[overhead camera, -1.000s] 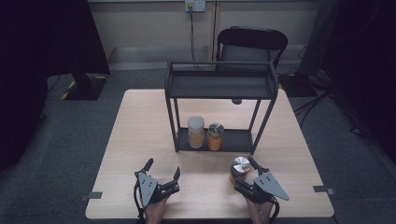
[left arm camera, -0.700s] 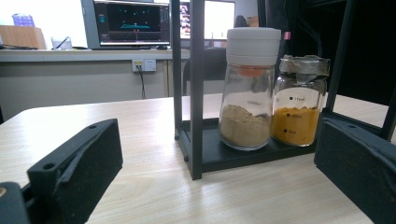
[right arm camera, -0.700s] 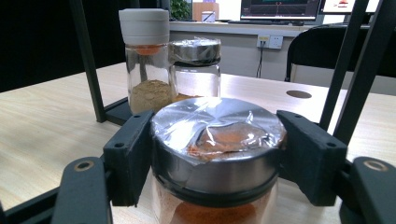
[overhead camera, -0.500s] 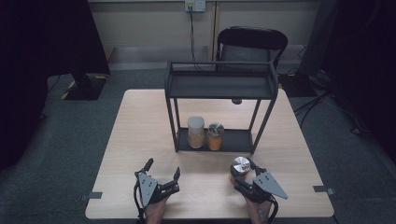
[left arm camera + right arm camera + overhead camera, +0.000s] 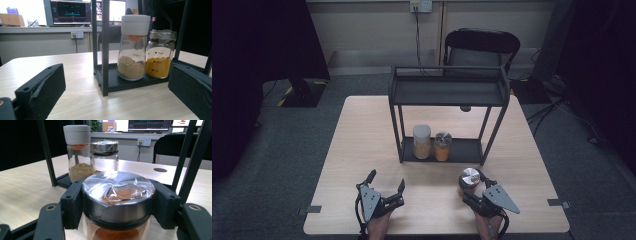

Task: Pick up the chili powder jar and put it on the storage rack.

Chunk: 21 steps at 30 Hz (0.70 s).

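Right gripper (image 5: 471, 186) jaws just closed onto jar (image 5: 117, 202) at table (image 5: 362, 150) front; glass, rigid, slick, breakable, spice-filled, grasped below steel lid; left gripper (image 5: 384, 187) empty, jaws apart.

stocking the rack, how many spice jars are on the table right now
3. The white-capped jar and the orange-powder jar stand side by side on the rack's bottom shelf; the silver-lidded jar stands in front, gripped by the right claw. None seem hidden.

Three spice jars (image 5: 470, 178), one rack (image 5: 447, 92), one table (image 5: 362, 145), perhaps one chair (image 5: 482, 47).
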Available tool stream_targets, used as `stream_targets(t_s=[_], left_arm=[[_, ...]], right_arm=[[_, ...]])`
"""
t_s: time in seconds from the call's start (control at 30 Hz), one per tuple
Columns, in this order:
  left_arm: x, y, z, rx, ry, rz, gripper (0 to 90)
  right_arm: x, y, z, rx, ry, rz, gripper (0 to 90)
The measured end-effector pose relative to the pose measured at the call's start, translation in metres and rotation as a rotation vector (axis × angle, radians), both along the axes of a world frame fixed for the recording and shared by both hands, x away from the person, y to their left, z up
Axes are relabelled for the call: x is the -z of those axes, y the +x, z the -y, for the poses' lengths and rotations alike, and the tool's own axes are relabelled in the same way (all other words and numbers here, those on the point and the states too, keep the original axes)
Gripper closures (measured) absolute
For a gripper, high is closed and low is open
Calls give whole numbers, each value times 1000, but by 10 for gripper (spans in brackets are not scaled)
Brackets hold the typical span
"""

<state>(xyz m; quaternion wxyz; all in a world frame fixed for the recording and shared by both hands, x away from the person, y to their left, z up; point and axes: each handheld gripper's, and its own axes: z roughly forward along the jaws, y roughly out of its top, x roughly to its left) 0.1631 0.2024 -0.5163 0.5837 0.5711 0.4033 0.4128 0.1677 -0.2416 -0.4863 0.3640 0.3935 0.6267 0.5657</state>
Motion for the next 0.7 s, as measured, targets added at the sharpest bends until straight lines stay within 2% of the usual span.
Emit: stream_targets(t_s=[0.7], left_arm=[[0, 0, 0, 2, 1, 0, 7]], right_arm=[[-9, 1, -3, 2, -5, -19, 351]])
